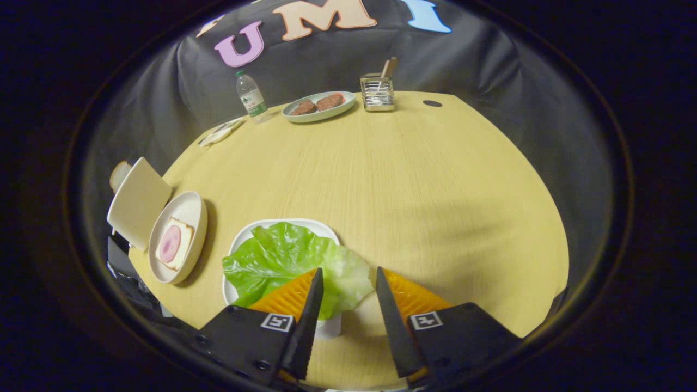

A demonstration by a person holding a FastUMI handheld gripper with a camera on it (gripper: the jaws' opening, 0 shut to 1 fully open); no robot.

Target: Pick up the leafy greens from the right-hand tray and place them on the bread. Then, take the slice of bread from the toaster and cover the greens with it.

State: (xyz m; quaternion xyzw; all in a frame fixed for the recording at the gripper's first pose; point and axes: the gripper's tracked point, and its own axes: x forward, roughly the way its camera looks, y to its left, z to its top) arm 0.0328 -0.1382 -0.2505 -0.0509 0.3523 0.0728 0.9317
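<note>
Hovering above the near edge of the table, the gripper has its two black fingers spread wide with a clear gap between them, and nothing is held. Through that gap shows the right edge of the leafy greens and some bare wood. The left finger's tip lies over the leaf from this camera; whether it touches the leaf cannot be told. The right finger stands over bare tabletop, apart from the leaf.

The leafy greens, one broad bright-green leaf, lie on a white tray just ahead of the fingers and mostly to the left of them. The leaf spills over the tray's right and near rims.

Left of that tray, and apart from it, sits an oval white plate with a slice of bread on it; a round pink slice lies on top of the bread. Just beyond and left of the plate stands a cream toaster, with the rounded top of a second bread slice showing behind its far left side.

Well beyond the fingers, near the far edge of the table, a clear water bottle stands to the left. A pale green plate with two brown patties lies to its right. Further right is a small wire holder with a wooden stick leaning out of it. A flat white item lies near the far left edge, too small to identify.
</note>
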